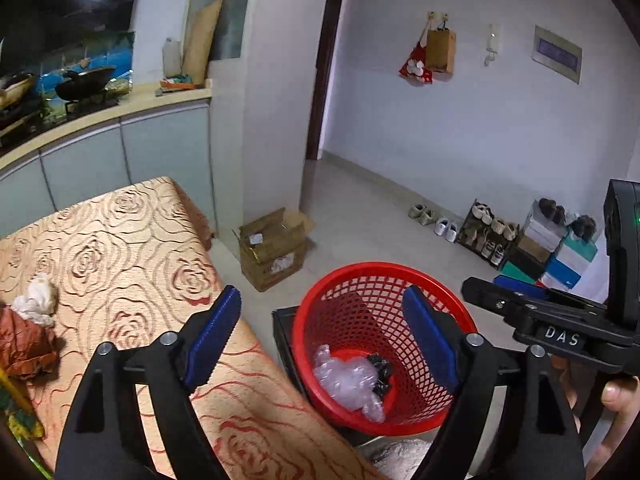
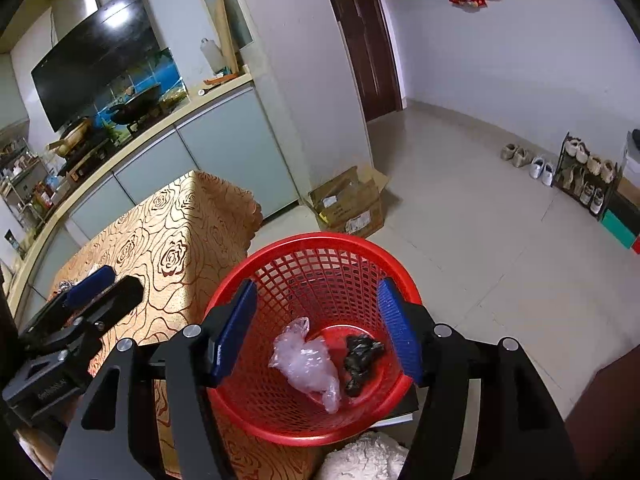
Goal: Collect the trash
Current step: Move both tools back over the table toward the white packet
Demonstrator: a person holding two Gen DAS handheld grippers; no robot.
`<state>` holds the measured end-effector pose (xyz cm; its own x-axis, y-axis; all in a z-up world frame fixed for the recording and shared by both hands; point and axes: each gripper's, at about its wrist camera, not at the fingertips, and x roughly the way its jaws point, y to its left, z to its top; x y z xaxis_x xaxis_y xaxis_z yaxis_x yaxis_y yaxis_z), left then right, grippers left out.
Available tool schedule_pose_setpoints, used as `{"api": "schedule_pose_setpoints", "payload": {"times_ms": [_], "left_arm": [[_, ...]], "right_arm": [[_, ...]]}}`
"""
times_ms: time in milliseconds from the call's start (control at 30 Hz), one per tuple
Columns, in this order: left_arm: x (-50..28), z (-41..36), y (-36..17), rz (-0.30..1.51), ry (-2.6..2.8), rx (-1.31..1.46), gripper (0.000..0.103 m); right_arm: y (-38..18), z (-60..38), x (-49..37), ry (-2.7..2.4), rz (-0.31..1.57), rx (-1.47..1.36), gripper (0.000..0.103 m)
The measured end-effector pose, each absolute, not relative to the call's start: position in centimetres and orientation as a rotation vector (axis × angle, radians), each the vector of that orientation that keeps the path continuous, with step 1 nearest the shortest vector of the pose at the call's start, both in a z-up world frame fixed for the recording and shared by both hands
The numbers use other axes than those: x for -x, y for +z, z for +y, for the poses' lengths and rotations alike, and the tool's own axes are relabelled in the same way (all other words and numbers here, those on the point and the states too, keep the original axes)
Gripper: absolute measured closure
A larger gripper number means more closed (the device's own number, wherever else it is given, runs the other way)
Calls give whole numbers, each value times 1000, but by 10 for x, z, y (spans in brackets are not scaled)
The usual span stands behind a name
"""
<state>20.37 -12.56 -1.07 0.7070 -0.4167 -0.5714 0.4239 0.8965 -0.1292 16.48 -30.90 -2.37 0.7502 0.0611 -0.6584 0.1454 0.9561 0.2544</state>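
Left wrist view, far left of frame: trash is left on the table [image 1: 132,240] — a white crumpled wad [image 1: 37,298] at left centre and a brown-orange crumpled wrapper [image 1: 26,346] just below it, touching or nearly so. Something yellow-green sits at the lower left edge, too cut off to name. That's your next pick, I'd judge.

Your left gripper [image 1: 320,340] is spread wide and holds nothing; it hangs over the table edge at bottom centre, with its right pad over the basket. Swing it left toward the wad and keep the spread as it is, since both scraps look soft and bulky. Come down from above, close on the thick middle of one piece, and don't pinch the tablecloth along with it. The two lie close together, so take one at a time or you may drag the other off the edge.

Centre to lower right: the red mesh basket [image 1: 316,308] stands just beside the table on a dark stand. In it lie a clear plastic bag [image 2: 306,364] and a black crumpled scrap [image 2: 362,358], side by side on the bottom.

Right wrist view: your right gripper [image 2: 318,332] is also wide and empty, poised above the basket mouth. Pull it aside so the left has a free drop line over the rim.
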Motion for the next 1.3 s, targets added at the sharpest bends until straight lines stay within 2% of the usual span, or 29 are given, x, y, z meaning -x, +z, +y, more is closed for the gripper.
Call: {"api": "schedule_pose_setpoints", "payload": {"times_ms": [600,1100,1300], "left_arm": [[-149,-34,5,562,-224,19,20],[-79,128,-13,592,174,25,20],[-58,177,-25,643,180,62,20]], "right_arm": [[-2,-234,-143,22,641,-155,33],[-1,-125,-140,255,654,-59,27],[-7,-87,-140,330,683,-15,27]]}}
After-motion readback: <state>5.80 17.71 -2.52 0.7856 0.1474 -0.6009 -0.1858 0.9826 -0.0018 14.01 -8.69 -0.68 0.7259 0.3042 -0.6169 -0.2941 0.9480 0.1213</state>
